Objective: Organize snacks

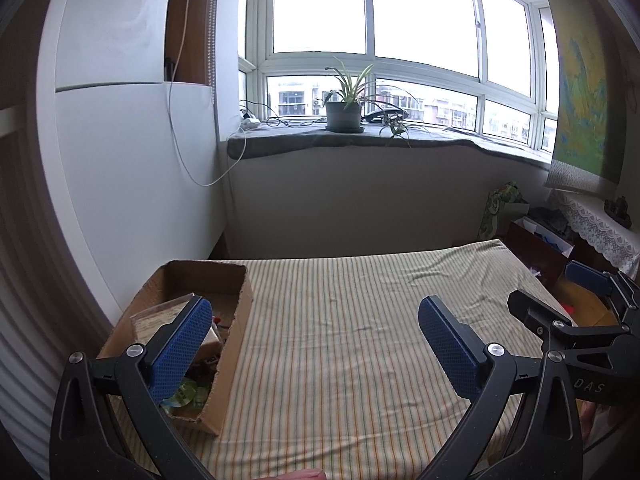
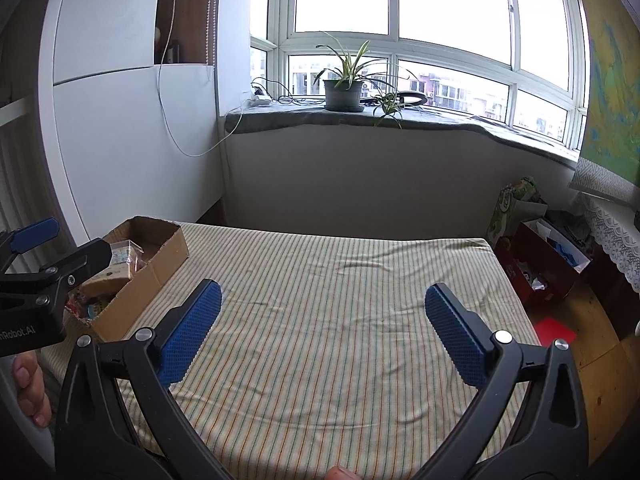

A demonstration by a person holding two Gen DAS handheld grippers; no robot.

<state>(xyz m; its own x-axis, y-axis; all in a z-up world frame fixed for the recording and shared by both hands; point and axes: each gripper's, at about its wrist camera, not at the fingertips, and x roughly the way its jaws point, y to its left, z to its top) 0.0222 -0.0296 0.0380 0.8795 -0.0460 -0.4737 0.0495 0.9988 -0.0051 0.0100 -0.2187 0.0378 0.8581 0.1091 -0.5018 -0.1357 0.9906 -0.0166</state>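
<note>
Snack box (image 1: pixel 176 344) lies to the left, nearest the left gripper (image 1: pixel 316 344).
Both the left gripper and the right gripper (image 2: pixel 324 332) are held spread, empty; the box's long axis runs away from the tools.

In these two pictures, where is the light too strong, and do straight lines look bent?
Left wrist view: the window is blown out to white, the cardboard box interior lies in shade, and the cabinet edge bows outward. Right wrist view: the same white glare in the window, the striped sheet stays evenly lit and sharp, and dark corners frame the image.

Open cardboard box (image 1: pixel 236 312) — snack packets (image 1: pixel 160 320) inside — at cloth's left edge
</note>
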